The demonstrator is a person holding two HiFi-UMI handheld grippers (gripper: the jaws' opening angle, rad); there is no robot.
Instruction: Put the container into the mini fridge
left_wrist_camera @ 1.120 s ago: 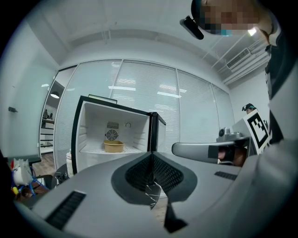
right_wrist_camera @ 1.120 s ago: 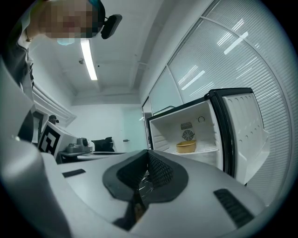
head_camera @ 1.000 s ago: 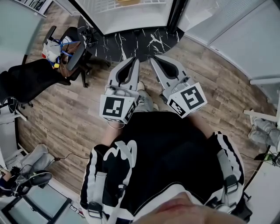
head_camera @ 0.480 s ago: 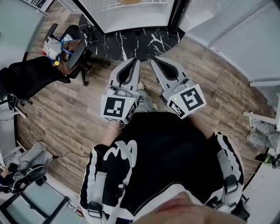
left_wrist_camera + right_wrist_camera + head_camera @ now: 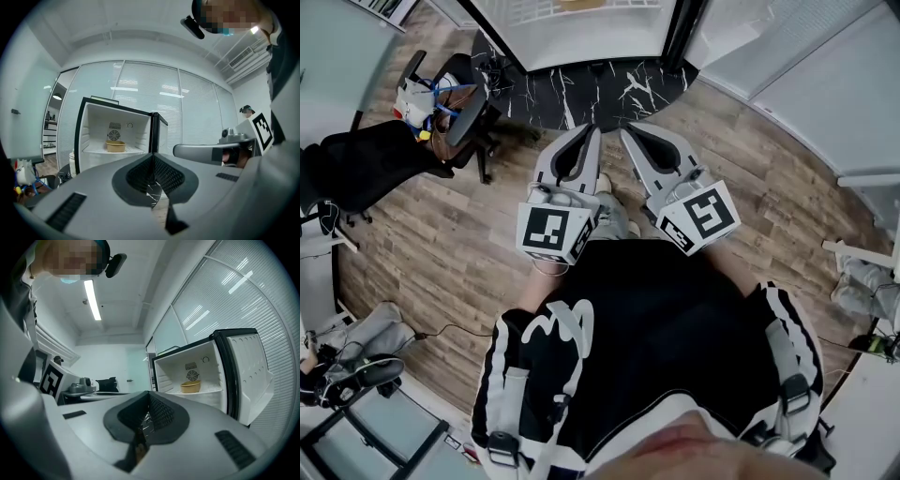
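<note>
Left gripper (image 5: pixel 592 133) and right gripper (image 5: pixel 628 133) are side by side, jaws fully closed with nothing between them. The tan container (image 5: pixel 115 146) sits on the shelf (image 5: pixel 137 151) inside the open mini fridge (image 5: pixel 93 124), far ahead.

The container (image 5: pixel 115 146) sat on the shelf (image 5: pixel 136 150) inside the fridge (image 5: pixel 93 123), whose door (image 5: pixel 251 376) stood open at the right. A mat (image 5: pixel 581 94) lay on the floor (image 5: pixel 441 253) before the fridge; a chair (image 5: pixel 366 169) stood left of the mat.
</note>
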